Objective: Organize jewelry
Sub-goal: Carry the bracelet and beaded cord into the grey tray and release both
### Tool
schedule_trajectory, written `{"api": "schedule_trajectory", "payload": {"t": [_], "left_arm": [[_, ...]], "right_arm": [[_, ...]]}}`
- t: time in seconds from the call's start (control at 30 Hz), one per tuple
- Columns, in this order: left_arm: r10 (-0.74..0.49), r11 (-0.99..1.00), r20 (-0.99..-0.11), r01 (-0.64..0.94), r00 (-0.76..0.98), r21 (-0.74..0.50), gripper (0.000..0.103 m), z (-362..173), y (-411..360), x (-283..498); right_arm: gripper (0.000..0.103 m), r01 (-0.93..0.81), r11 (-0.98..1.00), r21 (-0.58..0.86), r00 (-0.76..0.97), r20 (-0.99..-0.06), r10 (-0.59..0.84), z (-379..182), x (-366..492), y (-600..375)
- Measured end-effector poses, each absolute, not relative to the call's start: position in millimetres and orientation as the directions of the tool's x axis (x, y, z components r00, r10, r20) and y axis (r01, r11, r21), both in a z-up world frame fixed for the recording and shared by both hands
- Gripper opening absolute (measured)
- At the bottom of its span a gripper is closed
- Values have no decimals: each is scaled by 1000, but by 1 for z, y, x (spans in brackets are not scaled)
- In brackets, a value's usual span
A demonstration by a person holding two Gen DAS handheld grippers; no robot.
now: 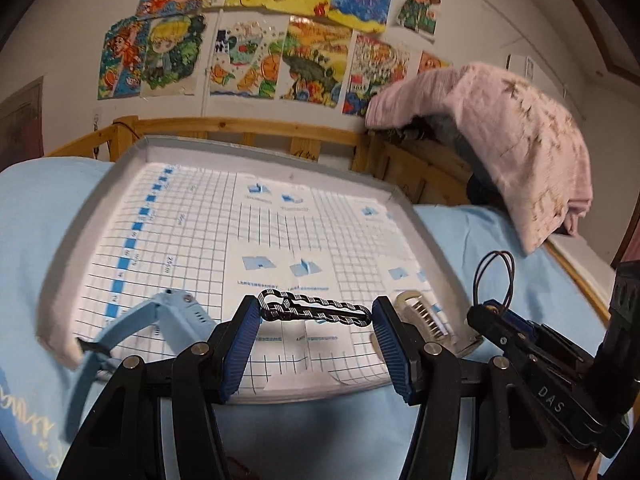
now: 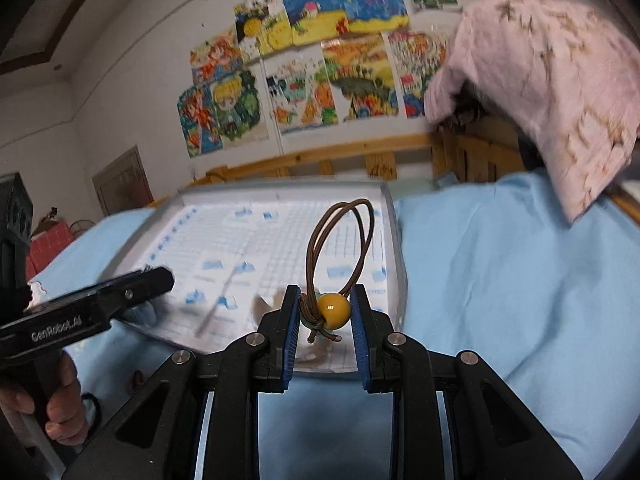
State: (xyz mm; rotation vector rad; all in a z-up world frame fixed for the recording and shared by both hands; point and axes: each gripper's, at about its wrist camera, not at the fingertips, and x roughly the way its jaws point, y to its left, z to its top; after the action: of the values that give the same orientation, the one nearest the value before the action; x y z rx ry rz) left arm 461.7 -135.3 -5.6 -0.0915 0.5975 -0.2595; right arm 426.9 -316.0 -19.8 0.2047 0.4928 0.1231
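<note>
My left gripper (image 1: 316, 314) is shut on a black-and-silver chain bracelet (image 1: 316, 308), held lengthwise between its blue pads above the near part of a grey tray (image 1: 80, 236) lined with grid paper. A light blue watch (image 1: 176, 312) lies on the tray's near left, and a pale hair comb (image 1: 420, 314) lies at its near right. My right gripper (image 2: 326, 312) is shut on a brown cord hair tie with a yellow bead (image 2: 334, 310), its loops standing up above the tray's (image 2: 394, 240) near right corner. The right gripper also shows in the left wrist view (image 1: 492, 312).
The tray rests on a light blue bedsheet (image 2: 500, 280). A pink blanket (image 1: 520, 140) hangs over the wooden bed rail (image 1: 240, 128) at the right. Drawings cover the wall (image 1: 60, 40) behind. A hand (image 2: 60, 408) holds the left gripper's handle.
</note>
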Motion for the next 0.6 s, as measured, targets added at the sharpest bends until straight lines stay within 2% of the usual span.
{"api": "schedule_trajectory", "payload": {"t": [0.13,0.27,0.33,0.4,0.53,0.6], "left_arm": [[-259,966,-579,200,773,-165,56,-15,-138,469],[-249,969,-596,198,763,-150,58,-19,-143,470],[-258,966,-598,206,759,-156,65,-19,-145,469],[-262,965,-587,206,766,-162,68,-17,-145,466],[-251,967,-553,182,795,-177,81,-9,-139,455],[-260,963,-526,177,810,-205,84,-2,-132,446]], "right_arm": [[22,-45,966,253,846,-505,171,-36,438,-321],[25,-42,964,264,838,-516,177,-40,442,-321],[29,-40,963,265,836,-519,178,-41,442,-320],[33,-38,961,272,837,-518,180,-42,441,-321],[35,-36,957,289,850,-495,182,-40,436,-323],[43,-34,957,289,865,-471,173,-36,426,-325]]}}
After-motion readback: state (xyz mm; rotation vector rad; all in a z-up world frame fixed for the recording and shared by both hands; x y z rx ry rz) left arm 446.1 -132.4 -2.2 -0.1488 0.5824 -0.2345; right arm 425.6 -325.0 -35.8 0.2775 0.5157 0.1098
